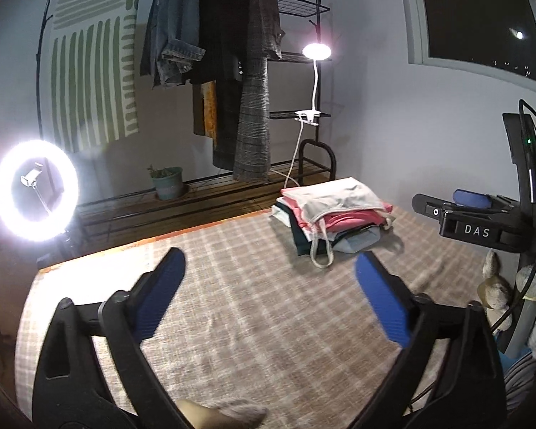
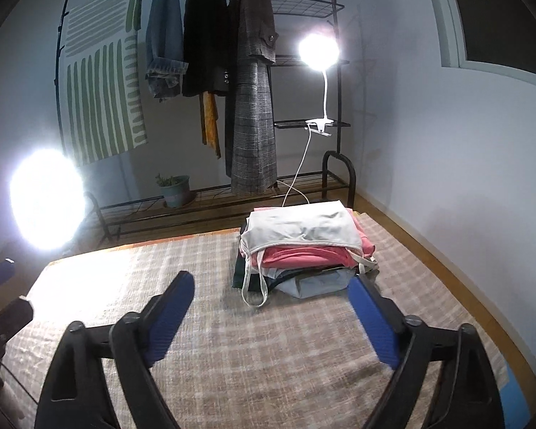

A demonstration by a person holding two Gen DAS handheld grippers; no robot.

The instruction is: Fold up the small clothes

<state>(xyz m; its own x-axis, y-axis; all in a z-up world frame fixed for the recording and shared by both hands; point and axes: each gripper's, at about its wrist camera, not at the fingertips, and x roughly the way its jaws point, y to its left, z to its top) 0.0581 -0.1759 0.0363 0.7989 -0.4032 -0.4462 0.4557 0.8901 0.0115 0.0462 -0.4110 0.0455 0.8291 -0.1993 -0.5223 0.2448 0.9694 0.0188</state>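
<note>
A stack of folded small clothes point(image 1: 334, 216) sits at the far right of the checked cloth point(image 1: 232, 304), a white strappy top uppermost, pink and dark pieces below. It also shows in the right wrist view point(image 2: 303, 246). My left gripper point(image 1: 269, 261) is open and empty, hovering above the cloth, short and left of the stack. My right gripper point(image 2: 271, 279) is open and empty, just in front of the stack; its right fingertip point(image 2: 357, 286) is near the stack's front corner. The right gripper's body point(image 1: 475, 214) shows at the right in the left wrist view.
A bright ring light point(image 1: 35, 189) stands at the left. A clothes rack point(image 2: 232, 82) with hanging coats, a clip lamp point(image 2: 318, 52) and a potted plant point(image 2: 175, 189) stand behind the table. A wall runs along the right. A small cloth piece point(image 1: 228, 411) lies at the near edge.
</note>
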